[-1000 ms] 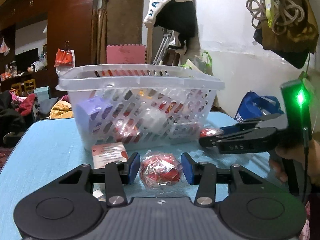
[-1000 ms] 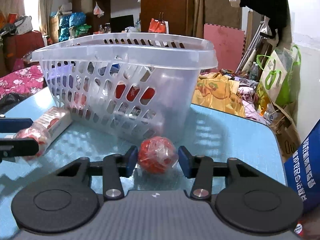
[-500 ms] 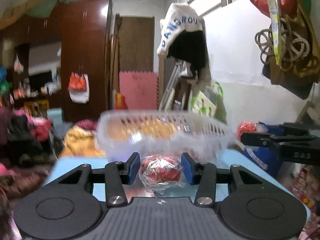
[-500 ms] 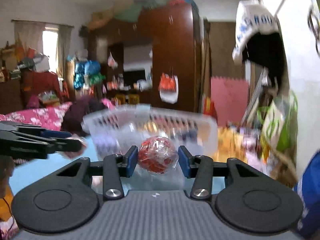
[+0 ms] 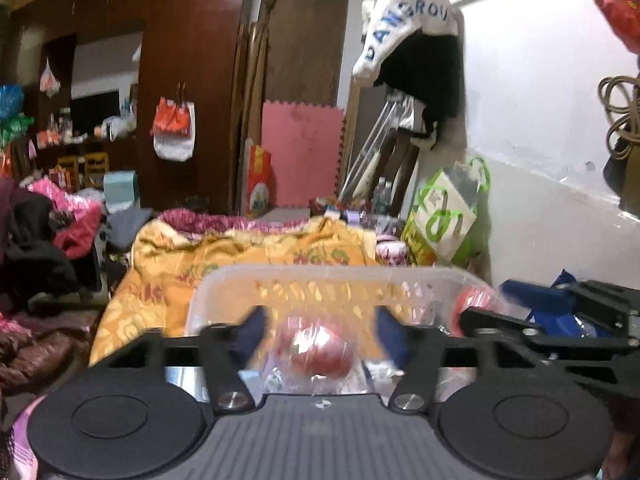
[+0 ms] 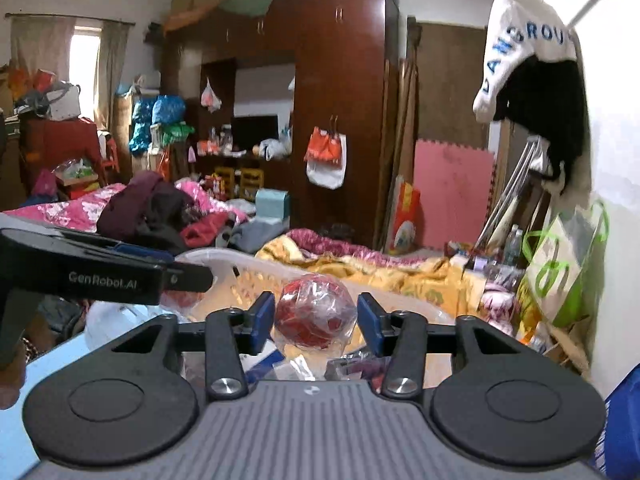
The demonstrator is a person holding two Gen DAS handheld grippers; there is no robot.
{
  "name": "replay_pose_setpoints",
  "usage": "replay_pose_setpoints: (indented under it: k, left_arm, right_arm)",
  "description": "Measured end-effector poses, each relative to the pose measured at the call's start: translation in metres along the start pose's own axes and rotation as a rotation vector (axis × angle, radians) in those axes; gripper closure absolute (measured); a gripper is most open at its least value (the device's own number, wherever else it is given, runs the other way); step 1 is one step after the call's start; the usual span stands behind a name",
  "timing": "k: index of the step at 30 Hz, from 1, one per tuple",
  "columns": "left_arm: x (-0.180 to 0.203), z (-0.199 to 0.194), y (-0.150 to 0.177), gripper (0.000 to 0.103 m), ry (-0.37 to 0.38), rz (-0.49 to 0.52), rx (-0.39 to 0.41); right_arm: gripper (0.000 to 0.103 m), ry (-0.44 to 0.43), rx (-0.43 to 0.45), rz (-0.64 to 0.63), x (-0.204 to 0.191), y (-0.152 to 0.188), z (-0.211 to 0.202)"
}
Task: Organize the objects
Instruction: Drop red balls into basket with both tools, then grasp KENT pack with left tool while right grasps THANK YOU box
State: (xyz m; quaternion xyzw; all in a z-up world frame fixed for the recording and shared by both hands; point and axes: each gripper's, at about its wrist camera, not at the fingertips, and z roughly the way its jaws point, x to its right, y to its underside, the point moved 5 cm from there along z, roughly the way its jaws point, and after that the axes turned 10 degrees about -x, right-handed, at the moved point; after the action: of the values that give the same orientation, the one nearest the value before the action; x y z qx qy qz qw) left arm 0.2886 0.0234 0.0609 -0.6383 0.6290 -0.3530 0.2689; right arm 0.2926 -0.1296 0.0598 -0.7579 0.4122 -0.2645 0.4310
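Two red balls wrapped in clear plastic are over the clear slotted basket point(image 5: 320, 276). In the left wrist view one blurred ball point(image 5: 320, 350) sits between the blue pads of my left gripper point(image 5: 320, 330). The jaws are opening and there is a gap on each side. In the right wrist view the other ball point(image 6: 316, 314) is between the pads of my right gripper point(image 6: 316, 318), whose jaws are also opening and barely clear of it. Each gripper shows in the other's view: the right gripper point(image 5: 492, 322) and the left gripper point(image 6: 180, 278). The basket rim point(image 6: 218, 258) lies below both.
The basket stands on a blue table point(image 6: 52, 360) and holds several packets. Behind it lies an orange patterned blanket point(image 5: 240, 252). A green and white bag point(image 5: 448, 212) leans on the white wall to the right. A hand point(image 6: 8, 380) holds the left gripper.
Both grippers lifted their red balls from the table up over the basket rim. Their jaws, shut on the balls before, have now spread apart from them.
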Motion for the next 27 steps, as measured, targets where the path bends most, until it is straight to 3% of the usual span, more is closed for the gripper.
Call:
replay_pose_setpoints:
  k: [2,5,8,10,12,16,19,22,25,27]
  left_arm:
    - [-0.005,0.001,0.006,0.026,-0.024,0.022,-0.008]
    - [-0.009,-0.016,0.013,0.026,-0.084,0.038,0.033]
    - [-0.014,-0.050,0.032,0.024,-0.062,0.067,0.082]
    - [-0.020,-0.071,0.058,0.017,-0.058,0.095,0.094]
    - [-0.028,-0.087,0.090,0.017,-0.050,0.105,0.091]
    - [-0.045,-0.096,0.143,0.017,0.000,0.079,0.066]
    - [-0.056,-0.092,0.165,0.017,0.001,0.076,0.045]
    - [-0.068,-0.097,0.171,0.018,-0.048,0.053,0.077]
    - [-0.073,-0.102,0.174,0.018,-0.002,0.041,0.080]
    - [-0.071,-0.104,0.177,0.018,0.020,0.058,0.082]
  right_arm:
    - [0.022,0.002,0.022,0.014,0.000,0.003,-0.011]
    - [0.018,-0.022,0.025,0.008,-0.007,0.009,-0.026]
    - [0.000,-0.087,0.060,-0.011,-0.022,0.027,-0.051]
    - [0.000,-0.131,0.054,-0.029,-0.035,0.046,-0.061]
    - [0.000,-0.145,0.032,-0.053,-0.050,0.067,-0.061]
    - [0.000,-0.204,-0.080,-0.052,-0.080,0.093,-0.026]
    - [0.006,-0.229,-0.157,-0.040,-0.099,0.093,0.011]
    - [0.010,-0.253,-0.213,-0.046,-0.117,0.095,0.031]
    - [0.019,-0.258,-0.254,-0.036,-0.120,0.099,0.039]
    - [0.036,-0.265,-0.280,-0.055,-0.122,0.105,0.039]
